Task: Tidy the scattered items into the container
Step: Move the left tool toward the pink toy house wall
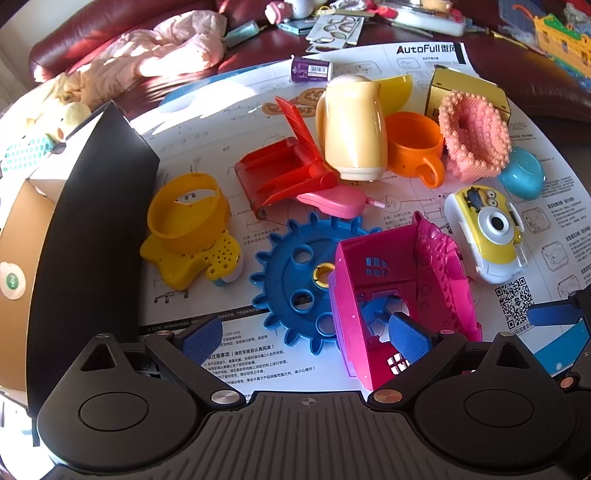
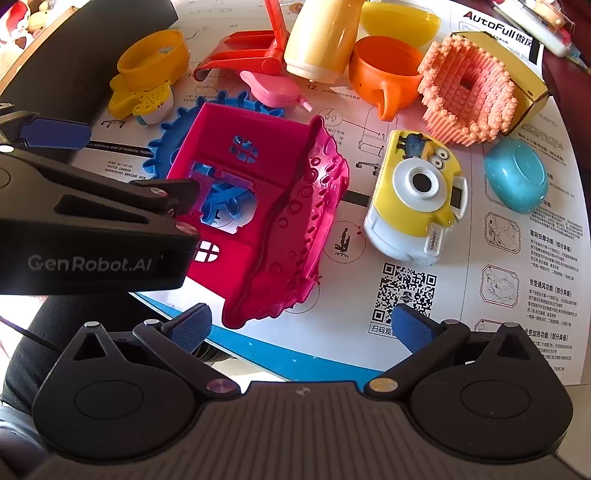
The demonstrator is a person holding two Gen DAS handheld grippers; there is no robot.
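Toys lie scattered on a white instruction sheet (image 1: 369,59). A pink toy house (image 1: 402,280) lies on a blue gear (image 1: 295,273). My left gripper (image 1: 304,338) is open; its right finger (image 1: 408,336) reaches into the house, its left finger (image 1: 201,338) is over the sheet. The cardboard box (image 1: 22,258) with a black flap (image 1: 92,229) stands at the left. My right gripper (image 2: 301,328) is open and empty, near the house's front edge (image 2: 266,236). A Minion toy camera (image 2: 417,195) lies right of the house. The left gripper's body (image 2: 92,229) shows in the right wrist view.
Behind are a yellow ring toy (image 1: 192,225), red folding toy (image 1: 284,170), cream jug (image 1: 351,129), orange cup (image 1: 413,147), pink bead basket (image 1: 472,136), blue bowl (image 1: 521,173) and yellow box (image 1: 465,92). A dark red sofa (image 1: 110,22) with clothes lies beyond.
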